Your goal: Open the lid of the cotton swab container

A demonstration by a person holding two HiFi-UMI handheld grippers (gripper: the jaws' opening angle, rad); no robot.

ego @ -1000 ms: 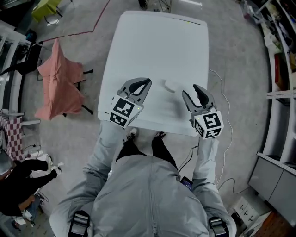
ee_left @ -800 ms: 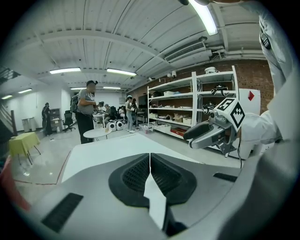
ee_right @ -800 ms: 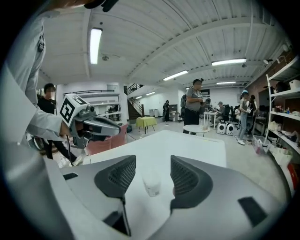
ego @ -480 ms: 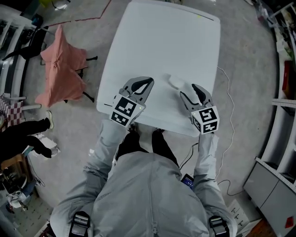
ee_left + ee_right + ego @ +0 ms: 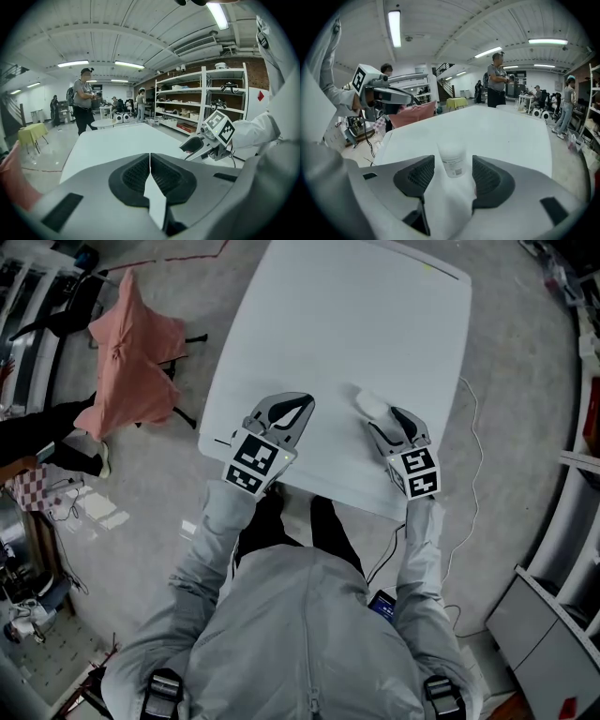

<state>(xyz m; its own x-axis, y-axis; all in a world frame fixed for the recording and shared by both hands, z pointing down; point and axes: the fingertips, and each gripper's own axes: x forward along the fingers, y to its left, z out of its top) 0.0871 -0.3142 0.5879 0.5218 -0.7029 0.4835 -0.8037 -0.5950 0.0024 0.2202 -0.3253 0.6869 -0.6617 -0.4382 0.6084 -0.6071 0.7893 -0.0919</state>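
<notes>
A small white cotton swab container [image 5: 367, 403] with a printed label stands upright on the white table [image 5: 375, 324]. In the right gripper view the container [image 5: 452, 157] sits between the two dark pads, apart from both. My right gripper [image 5: 384, 418] [image 5: 452, 165] is open; its jaws have just been opening, and they stand around the container without pressing it. My left gripper [image 5: 304, 402] [image 5: 150, 157] is shut on nothing and hovers over the table to the left of the container. Whether the lid is on cannot be made out.
The table's near edge [image 5: 319, 495] runs just under both grippers. A pink cloth on a stand [image 5: 131, 338] is on the floor at the left. A cable [image 5: 472, 456] trails by the table's right side. Shelves [image 5: 220, 101] and several people [image 5: 496, 79] stand beyond.
Both grippers have sunk toward the table. The right gripper has come up to the container, and its jaws have spread wider around it. The left gripper has stayed shut.
</notes>
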